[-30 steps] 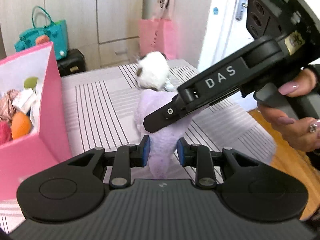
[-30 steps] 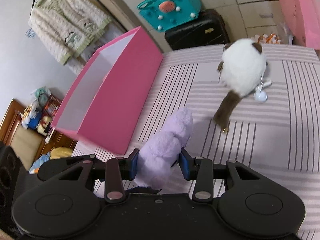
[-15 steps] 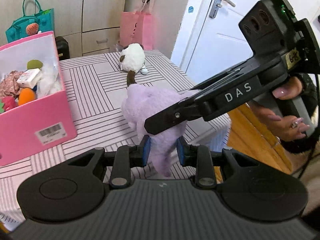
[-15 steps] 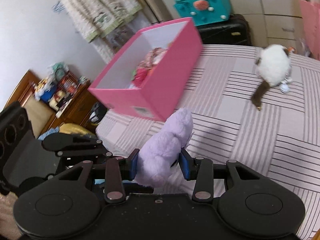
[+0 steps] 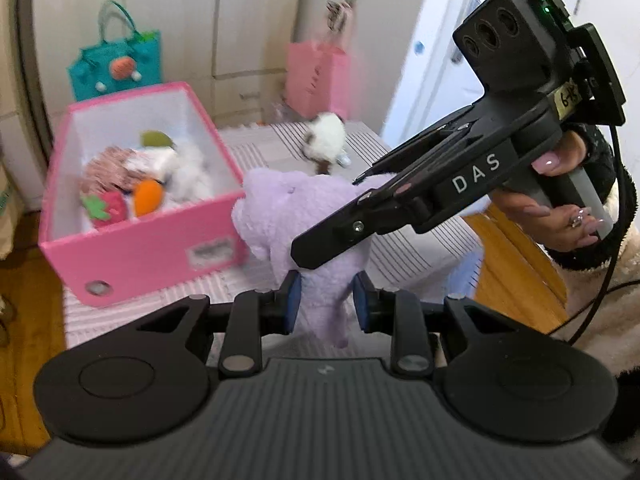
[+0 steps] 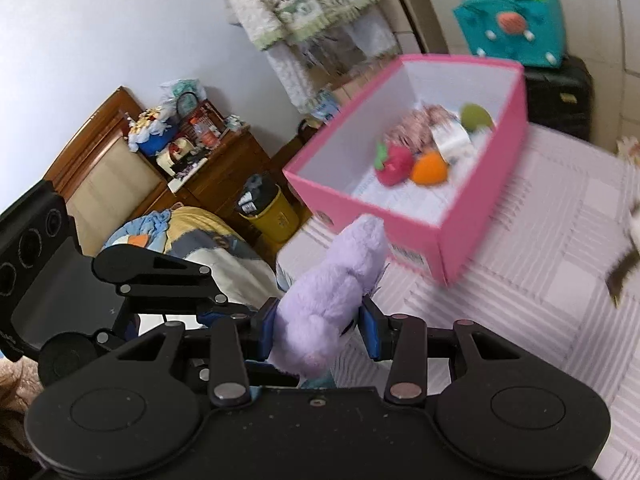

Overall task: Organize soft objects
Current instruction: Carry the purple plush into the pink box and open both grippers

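Observation:
Both grippers hold one purple plush toy [image 5: 288, 216] in the air above the striped table. My left gripper [image 5: 325, 306] is shut on its lower end. My right gripper [image 6: 318, 330] is shut on another part of the purple plush [image 6: 340, 276]; in the left wrist view it reaches in from the right [image 5: 340, 236]. The open pink box [image 5: 140, 248] stands to the left with several soft toys inside; it also shows in the right wrist view [image 6: 460, 216]. A white and brown plush [image 5: 326, 142] lies on the far part of the table.
The striped tablecloth [image 6: 540, 292] covers the table. A teal bag [image 5: 116, 66] and a pink bag [image 5: 316, 76] stand by the cabinets behind. A white door [image 5: 436, 52] is at the right. A wooden dresser [image 6: 180, 168] and a yellow bin [image 6: 272, 212] are beyond the table's left side.
Both grippers have lifted the purple plush higher and carried it left toward the pink box. The box's open inside now shows in both views. The white plush stays on the table.

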`<state>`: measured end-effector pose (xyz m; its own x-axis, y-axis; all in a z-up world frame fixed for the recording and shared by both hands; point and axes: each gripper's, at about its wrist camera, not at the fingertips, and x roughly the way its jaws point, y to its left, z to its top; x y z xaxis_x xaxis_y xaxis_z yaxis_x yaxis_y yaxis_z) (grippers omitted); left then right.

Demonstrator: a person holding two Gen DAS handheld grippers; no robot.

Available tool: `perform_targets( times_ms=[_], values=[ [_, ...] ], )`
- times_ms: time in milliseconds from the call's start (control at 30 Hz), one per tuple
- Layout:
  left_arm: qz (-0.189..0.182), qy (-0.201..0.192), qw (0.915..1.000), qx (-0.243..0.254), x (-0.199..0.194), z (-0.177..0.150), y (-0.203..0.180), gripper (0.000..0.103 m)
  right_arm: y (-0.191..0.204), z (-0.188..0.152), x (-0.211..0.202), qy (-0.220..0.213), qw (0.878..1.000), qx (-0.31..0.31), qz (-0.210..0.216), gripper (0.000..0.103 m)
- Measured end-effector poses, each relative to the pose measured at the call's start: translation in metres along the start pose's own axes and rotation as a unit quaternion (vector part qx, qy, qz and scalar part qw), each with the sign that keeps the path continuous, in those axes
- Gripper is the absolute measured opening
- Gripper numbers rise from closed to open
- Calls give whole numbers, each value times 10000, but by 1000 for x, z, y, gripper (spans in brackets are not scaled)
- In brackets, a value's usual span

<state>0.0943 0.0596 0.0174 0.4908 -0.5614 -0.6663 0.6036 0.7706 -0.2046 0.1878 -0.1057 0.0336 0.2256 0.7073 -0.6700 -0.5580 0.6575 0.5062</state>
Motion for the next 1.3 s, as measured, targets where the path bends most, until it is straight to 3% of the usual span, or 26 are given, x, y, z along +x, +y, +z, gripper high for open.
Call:
perform_targets(
  times_ms=[167, 467, 733, 933, 1067, 1133, 1200, 1300],
  values=[
    [289, -394, 9988, -9, -5, 9, 28, 27, 6, 31, 14, -257, 9992, -308, 35, 48],
    [817, -758, 9938, -9, 26, 36, 79, 27, -21, 82, 48, -630, 9973, -362, -67, 48],
    [1207, -820, 9893, 26, 67, 46, 112, 27, -68, 119, 96, -263, 9993, 239, 127, 47],
    [1159, -545, 9918, -35, 88, 51, 124, 28, -91, 121, 115, -35, 9986, 492, 174, 47],
    [1000, -338, 9944, -15, 94, 50, 124, 32, -87, 118, 116, 135, 9995, 292, -24, 47],
    [932, -296, 9952, -61, 95, 50, 125, 42, -78, 115, 114, 163, 9996, 42, -237, 47],
    [1018, -317, 9943, -59, 94, 51, 126, 51, -75, 116, 113, 165, 9985, -149, -507, 50],
    [1214, -396, 9918, -73, 87, 52, 125, 56, -72, 112, 109, 63, 9940, -473, -985, 55]
  ],
)
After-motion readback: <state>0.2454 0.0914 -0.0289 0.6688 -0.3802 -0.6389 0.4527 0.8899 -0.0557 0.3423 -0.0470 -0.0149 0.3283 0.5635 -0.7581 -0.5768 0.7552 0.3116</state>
